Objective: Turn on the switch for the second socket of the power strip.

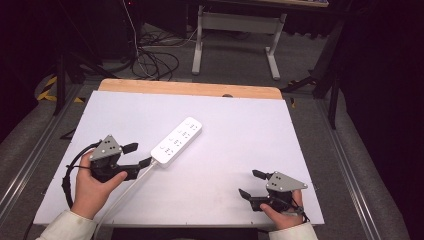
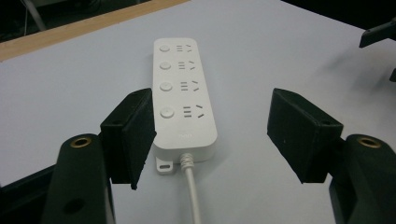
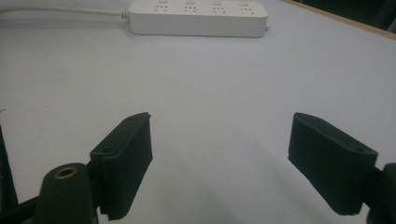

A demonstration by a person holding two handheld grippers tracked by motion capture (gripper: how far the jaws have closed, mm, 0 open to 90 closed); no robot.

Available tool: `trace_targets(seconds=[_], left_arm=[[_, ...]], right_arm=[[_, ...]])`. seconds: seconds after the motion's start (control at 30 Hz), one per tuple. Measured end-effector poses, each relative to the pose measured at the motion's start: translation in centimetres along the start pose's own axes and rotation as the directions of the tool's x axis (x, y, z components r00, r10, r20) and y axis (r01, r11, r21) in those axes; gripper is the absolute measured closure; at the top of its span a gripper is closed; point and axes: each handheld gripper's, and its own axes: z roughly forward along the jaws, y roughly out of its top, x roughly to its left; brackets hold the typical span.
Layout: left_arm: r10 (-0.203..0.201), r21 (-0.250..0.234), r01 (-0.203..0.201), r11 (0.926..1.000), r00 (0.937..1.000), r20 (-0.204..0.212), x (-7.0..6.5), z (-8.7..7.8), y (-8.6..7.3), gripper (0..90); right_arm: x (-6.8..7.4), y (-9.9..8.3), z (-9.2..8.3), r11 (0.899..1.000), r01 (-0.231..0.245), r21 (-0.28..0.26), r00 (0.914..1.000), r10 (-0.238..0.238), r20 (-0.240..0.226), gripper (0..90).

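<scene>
A white power strip [image 1: 177,141] with several sockets and round buttons lies slantwise in the middle of the white table; its white cable [image 1: 131,185] runs off the near edge. My left gripper [image 1: 137,155] is open just short of the strip's cable end, its jaws on either side of that end without touching. In the left gripper view the power strip [image 2: 183,93] lies ahead between the jaws of the left gripper [image 2: 212,135]. My right gripper [image 1: 251,183] rests open at the table's near right, holding nothing. The right gripper view has the power strip [image 3: 198,18] far ahead of the right gripper [image 3: 219,161].
The table's white top [image 1: 240,145] has a wooden strip [image 1: 190,89] along its far edge. Beyond it on the floor are loose cables [image 1: 155,62] and the legs of another desk [image 1: 237,42]. Metal rails run along both sides of the table.
</scene>
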Motion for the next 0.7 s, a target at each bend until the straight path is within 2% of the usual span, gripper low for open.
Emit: trace_targets(seconds=[0.03, 0.23, 0.33, 0.47, 0.7], left_arm=[[0.005, 0.004, -0.005, 1.0000, 1.0000, -0.002, 0.1, 0.1, 0.1, 33.1], [-0.022, 0.004, 0.022, 0.9998, 0.9995, 0.023, 0.6, 1.2, 0.6, 35.7], [-0.027, 0.002, 0.027, 0.9996, 0.9995, 0.019, 0.9, 1.7, 0.8, 36.9], [-0.027, 0.005, 0.027, 0.9996, 0.9993, 0.024, 1.2, 2.3, 1.2, 41.8], [-0.017, 0.017, 0.017, 0.9997, 0.9995, 0.025, 1.4, 3.4, 1.9, 44.6]], right_arm=[[0.0, 0.0, 0.0, 1.000, 0.000, 0.001, 1.0000, 0.000, 0.000, 22.0], [0.0, 0.0, 0.0, 1.000, 0.000, 0.000, 1.0000, 0.000, 0.000, 22.0], [0.0, 0.0, 0.0, 1.000, 0.001, 0.001, 1.0000, -0.001, -0.001, 22.0], [0.0, 0.0, 0.0, 1.000, 0.003, 0.003, 1.0000, -0.003, -0.006, 22.0], [0.0, 0.0, 0.0, 1.000, 0.003, 0.001, 1.0000, -0.003, -0.002, 21.8]])
